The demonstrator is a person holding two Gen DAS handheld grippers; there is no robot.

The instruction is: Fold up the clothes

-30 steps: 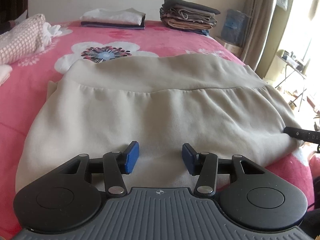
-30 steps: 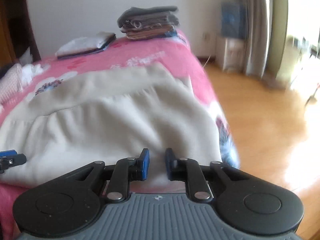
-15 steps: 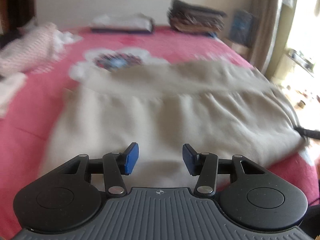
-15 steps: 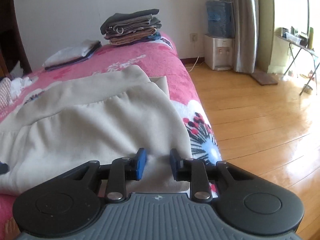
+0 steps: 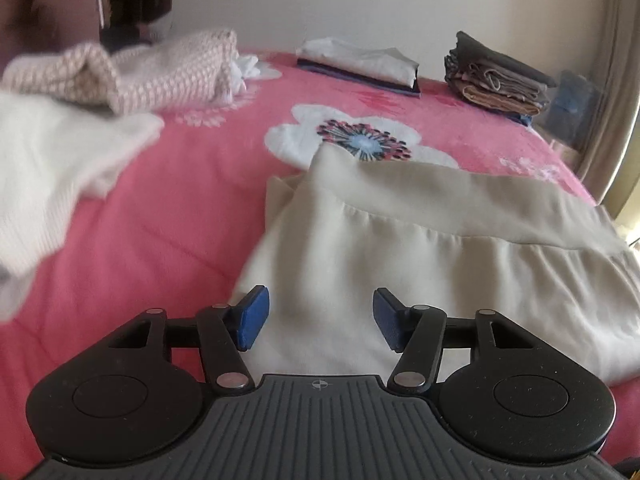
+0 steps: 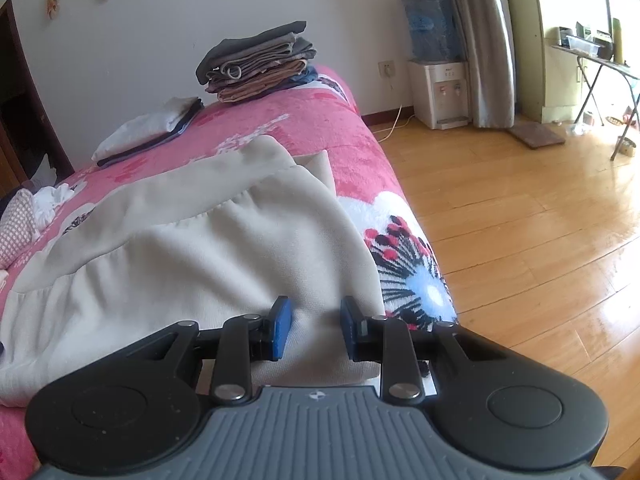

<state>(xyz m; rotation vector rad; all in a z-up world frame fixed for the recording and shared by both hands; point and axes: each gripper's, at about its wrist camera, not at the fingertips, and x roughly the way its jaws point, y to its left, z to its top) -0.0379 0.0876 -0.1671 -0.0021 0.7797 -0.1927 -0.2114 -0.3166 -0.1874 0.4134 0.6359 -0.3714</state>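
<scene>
1. Left wrist view: the left gripper [image 5: 320, 318] hangs over the near left corner of the cream garment [image 5: 420, 264], its blue pads [image 5: 252, 318] spread and still widening, with cloth under the gap but nothing pinched.
2. The garment lies spread flat on the pink flowered bedspread [image 5: 180, 208], its smoother band running across the far side.
3. To the left sit a loose white cloth [image 5: 60, 168] and a pink-and-white checked bundle [image 5: 160, 76], both blurred.
4. At the far end of the bed rest a flat white-and-navy folded pile [image 5: 360, 64] and a taller stack of grey and brown clothes [image 5: 496, 76].
5. Right wrist view: the right gripper [image 6: 314, 328] is at the garment's [image 6: 192, 260] near right corner beside the bed's edge; its fingers are slightly apart, cloth lies beneath them, and they clamp nothing.
6. Beyond the bed are a wooden floor [image 6: 520, 220], a water dispenser [image 6: 438, 92] and a curtain [image 6: 486, 40].
</scene>
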